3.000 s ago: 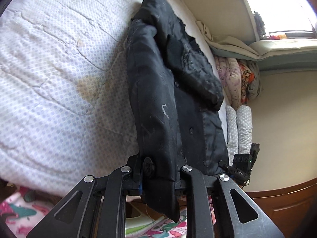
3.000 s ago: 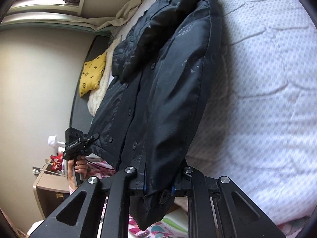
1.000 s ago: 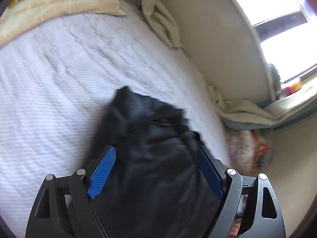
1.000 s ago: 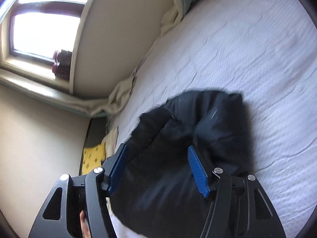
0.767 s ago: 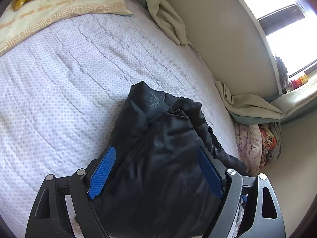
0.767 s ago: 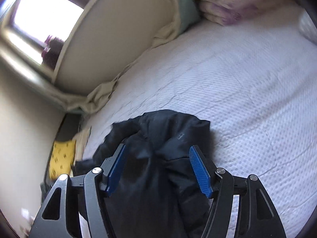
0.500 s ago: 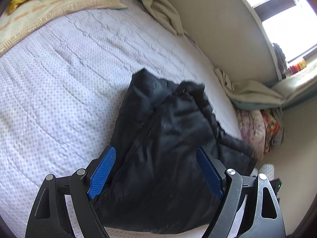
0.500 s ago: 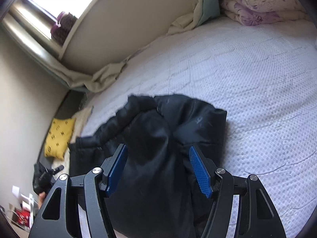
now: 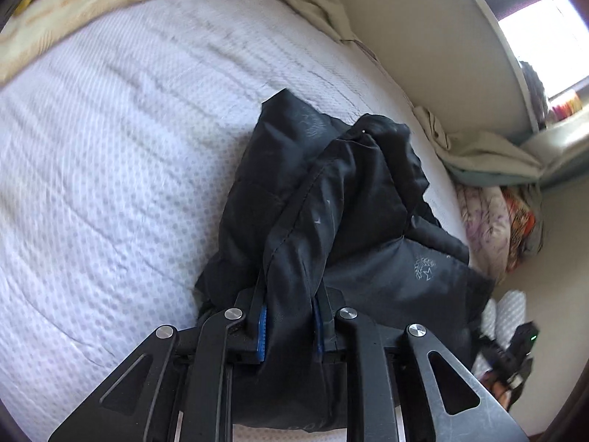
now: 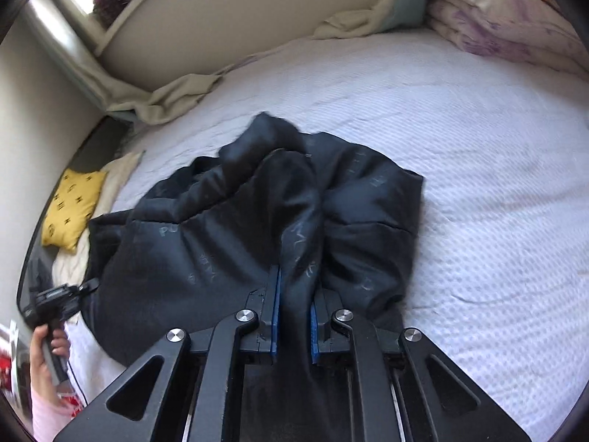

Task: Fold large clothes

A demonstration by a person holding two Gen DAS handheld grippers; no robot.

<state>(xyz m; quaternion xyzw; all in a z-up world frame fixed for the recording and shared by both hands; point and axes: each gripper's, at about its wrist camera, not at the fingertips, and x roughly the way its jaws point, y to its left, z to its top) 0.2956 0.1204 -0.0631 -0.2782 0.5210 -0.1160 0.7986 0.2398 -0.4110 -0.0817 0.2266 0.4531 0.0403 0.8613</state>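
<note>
Both tongs had just been closing: my left gripper [image 9: 289, 326] pinched the black jacket [image 9: 353, 199]. My right gripper [image 10: 293, 326] clamped another fold of it on the white bedspread [image 10: 478, 147].

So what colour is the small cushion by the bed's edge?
Yellow with dark marks, the cushion, clearest in the right wrist view.

R hand-held gripper [image 10: 292, 316] just closed, pinching black jacket [image 10: 257, 228] fold on white bed [image 10: 478, 184].

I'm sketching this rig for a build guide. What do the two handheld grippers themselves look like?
Both match: the left gripper and right gripper have black metal linkage arms with triangular cutouts, round silver pivot bolts, and blue ribbed pads on the inner finger faces. No cables show on them.
</note>
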